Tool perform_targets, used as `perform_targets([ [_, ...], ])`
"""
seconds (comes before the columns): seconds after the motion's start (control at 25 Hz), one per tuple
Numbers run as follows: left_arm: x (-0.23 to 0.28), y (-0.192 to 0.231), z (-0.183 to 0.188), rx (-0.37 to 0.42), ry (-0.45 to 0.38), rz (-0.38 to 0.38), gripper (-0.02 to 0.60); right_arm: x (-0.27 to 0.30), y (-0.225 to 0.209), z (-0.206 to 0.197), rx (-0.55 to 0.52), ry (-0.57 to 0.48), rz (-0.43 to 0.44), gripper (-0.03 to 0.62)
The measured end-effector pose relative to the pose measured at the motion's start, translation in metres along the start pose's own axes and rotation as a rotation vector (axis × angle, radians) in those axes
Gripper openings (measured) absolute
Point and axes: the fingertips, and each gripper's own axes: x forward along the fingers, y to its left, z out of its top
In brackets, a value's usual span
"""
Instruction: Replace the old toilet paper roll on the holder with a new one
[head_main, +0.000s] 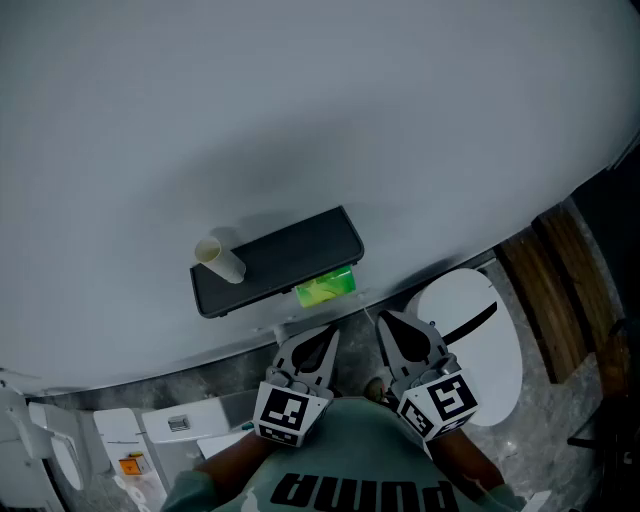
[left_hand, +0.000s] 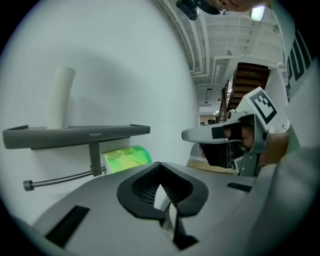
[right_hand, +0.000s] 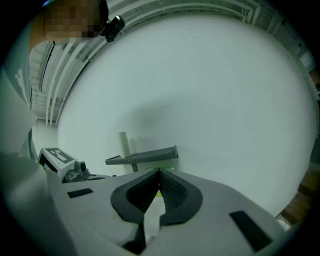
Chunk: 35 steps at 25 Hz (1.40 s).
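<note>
The bare tube (head_main: 220, 260) stands upright at the left end of the shelf (head_main: 290, 255), parked there, we judge, so it cannot roll away while the holder is dealt with. Under the shelf's right end sits the new roll (head_main: 326, 286) in its green wrapper. It looks threaded on the bar (left_hand: 60, 178), though we cannot see the bar pass through it. The left tool (head_main: 322, 338) hangs near our chest, clenched on nothing, its tip aimed toward the roll. Just beside it the right tool (head_main: 392, 322) is likewise clenched and empty, well apart from the holder. We read the swap as done, with only the tube left to clear. The toilet (head_main: 470, 345) sits closed at the right.
</note>
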Motion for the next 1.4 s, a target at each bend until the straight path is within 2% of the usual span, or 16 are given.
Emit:
perform_targets([
  [0.2, -0.009, -0.009, 0.006, -0.005, -0.016, 0.046, 0.005, -0.015, 0.002, 0.003, -0.055, -0.009, 0.000, 0.011],
  [0.6, -0.033, -0.028, -0.009, -0.043, -0.038, 0.156, 0.005, -0.044, -0.006, -0.003, -0.055, -0.030, 0.010, 0.011],
  [0.8, -0.049, -0.037, -0.015, -0.017, -0.029, 0.163, 0.005, -0.056, 0.002, -0.005, -0.060, -0.045, 0.000, 0.011],
  [1.12, -0.084, -0.036, -0.010, -0.015, -0.069, 0.163, 0.005, -0.069, 0.031, -0.009, -0.077, -0.056, -0.052, 0.011],
  [1.4, -0.136, -0.033, -0.039, -0.046, -0.071, 0.148, 0.005, -0.088, 0.074, -0.030, -0.094, -0.013, -0.118, 0.011],
])
